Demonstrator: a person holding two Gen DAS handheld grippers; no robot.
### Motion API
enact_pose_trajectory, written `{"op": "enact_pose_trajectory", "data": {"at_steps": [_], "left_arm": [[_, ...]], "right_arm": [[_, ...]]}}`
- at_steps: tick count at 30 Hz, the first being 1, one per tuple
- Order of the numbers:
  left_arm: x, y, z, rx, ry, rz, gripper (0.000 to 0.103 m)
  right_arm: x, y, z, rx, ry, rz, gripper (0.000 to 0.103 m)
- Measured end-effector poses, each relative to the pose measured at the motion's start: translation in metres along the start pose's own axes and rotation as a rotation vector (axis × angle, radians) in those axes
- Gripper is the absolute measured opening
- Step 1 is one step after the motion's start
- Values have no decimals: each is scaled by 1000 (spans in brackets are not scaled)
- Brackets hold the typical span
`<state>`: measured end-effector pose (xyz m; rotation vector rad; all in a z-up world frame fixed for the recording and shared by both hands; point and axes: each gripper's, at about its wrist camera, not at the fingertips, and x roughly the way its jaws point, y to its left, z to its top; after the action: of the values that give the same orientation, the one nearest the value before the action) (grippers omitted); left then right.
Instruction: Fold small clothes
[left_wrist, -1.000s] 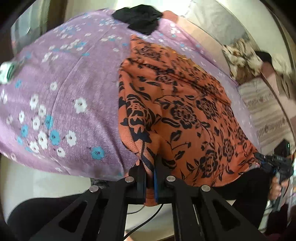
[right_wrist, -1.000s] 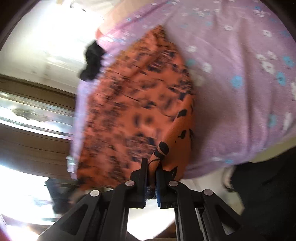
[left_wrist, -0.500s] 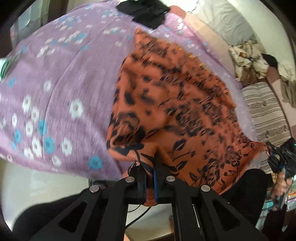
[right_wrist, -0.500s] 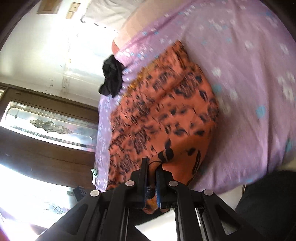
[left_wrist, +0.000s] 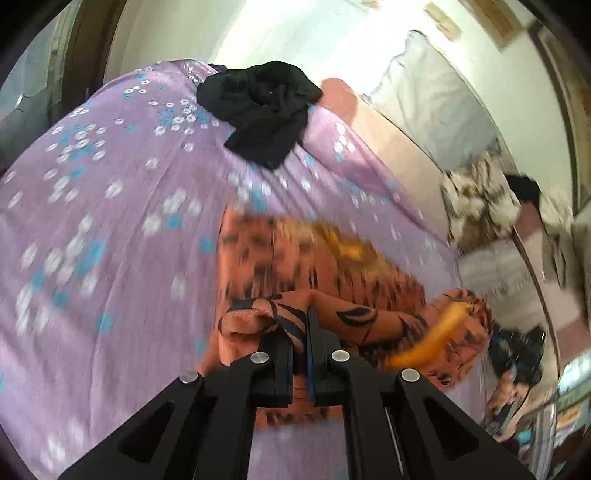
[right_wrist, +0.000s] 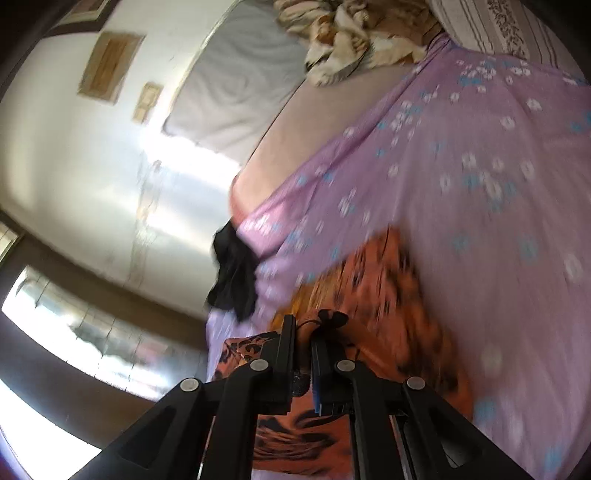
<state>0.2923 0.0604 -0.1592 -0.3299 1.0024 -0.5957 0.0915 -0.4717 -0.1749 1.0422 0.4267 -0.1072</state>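
An orange garment with black flower print (left_wrist: 332, 273) lies on the purple flowered bedsheet (left_wrist: 110, 229); it is doubled over on itself, motion-blurred. My left gripper (left_wrist: 301, 328) is shut on one near corner of the garment and holds it over the cloth. My right gripper (right_wrist: 303, 332) is shut on the other corner of the orange garment (right_wrist: 391, 295), also over the cloth. The right gripper shows in the left wrist view (left_wrist: 517, 350) at the right edge of the garment.
A crumpled black garment (left_wrist: 262, 110) lies at the far edge of the sheet, also in the right wrist view (right_wrist: 232, 273). A white pillow (left_wrist: 436, 107) and a brown-white blanket (left_wrist: 476, 199) lie at the far right. A white wall (right_wrist: 92, 155) and a window (right_wrist: 74, 332) are behind.
Both grippers have carried the near corners of the orange garment forward over the bed, folding it over itself. The flat spread garment now looks half as long.
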Motion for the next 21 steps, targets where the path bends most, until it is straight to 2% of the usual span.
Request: {"op": "enact_pose_trajectory", "data": {"at_steps": [3,6,8,10,11,12,13,14,15,16,18,19,21], "left_arm": [[50,7,40,-36,0,21,6],[114,26,66,-121,18,90,10],[143,41,62,-194,58,150,11],[150,47,54,-239,63,144,14],[143,47,49,-248,27,132,15],[138,46,46,-248,4,130,25],[124,43,42,-246,-38,134,46],[109,40,37,-248,-92,145,60],[94,37,32,-254,-152,162,71],[69,31,21,-264,-259,194,75],[38,18,6,-256,-357,223,81],[31,13,1,-246,-373,230,85],[18,-2,-21,-221,-385,260,85]], "right_arm": [[51,-17,29,41,-10,-53,7],[102,-49,47,124,32,-114,8],[125,-68,48,182,93,-161,13],[139,-81,47,229,142,-175,20],[137,-80,51,229,140,-159,20],[132,-76,55,223,127,-128,21],[128,-74,57,218,115,-104,26],[117,-70,62,212,74,-73,32],[105,-67,62,207,32,-65,65],[92,-66,62,205,-25,-58,95],[66,-61,59,200,-149,-30,97],[62,-57,59,187,-136,-23,97],[63,-39,52,120,-62,-11,96]]}}
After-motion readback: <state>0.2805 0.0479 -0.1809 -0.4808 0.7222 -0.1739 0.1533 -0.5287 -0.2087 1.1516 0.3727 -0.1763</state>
